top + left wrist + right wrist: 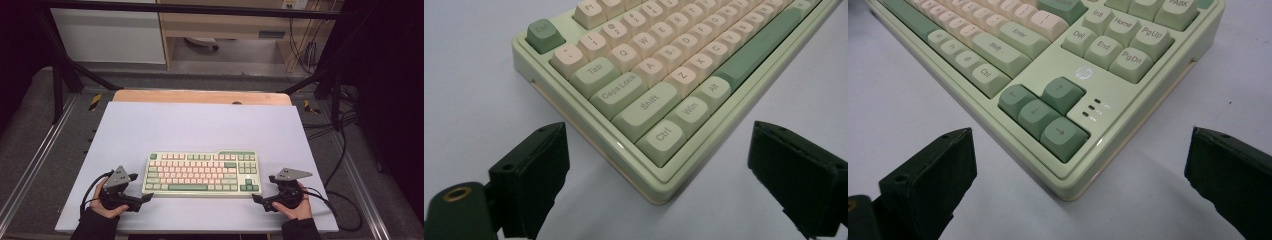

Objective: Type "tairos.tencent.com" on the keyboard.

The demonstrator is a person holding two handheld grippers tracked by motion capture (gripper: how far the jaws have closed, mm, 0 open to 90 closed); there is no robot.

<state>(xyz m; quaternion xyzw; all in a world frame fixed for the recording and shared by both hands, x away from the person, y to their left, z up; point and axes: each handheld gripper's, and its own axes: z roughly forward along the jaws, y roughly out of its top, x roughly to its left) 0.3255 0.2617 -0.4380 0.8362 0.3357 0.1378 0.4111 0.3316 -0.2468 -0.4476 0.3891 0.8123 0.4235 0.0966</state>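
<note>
Both the left gripper and right gripper have jaws spread, each aimed at a near corner of the keyboard, touching nothing. The keyboard looks rigid, fairly heavy and smooth-edged; best gripped by its frame corners. Pale green case, cream and green keys, near-centre on the table.

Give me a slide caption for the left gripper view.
Open left gripper facing the green keyboard's near Ctrl corner.

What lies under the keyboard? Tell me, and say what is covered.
The keyboard lies flat on a pale sheet spread over the wooden table. The sheet shows all round it; the patch directly beneath the keyboard is covered, so nothing there can be seen.
</note>
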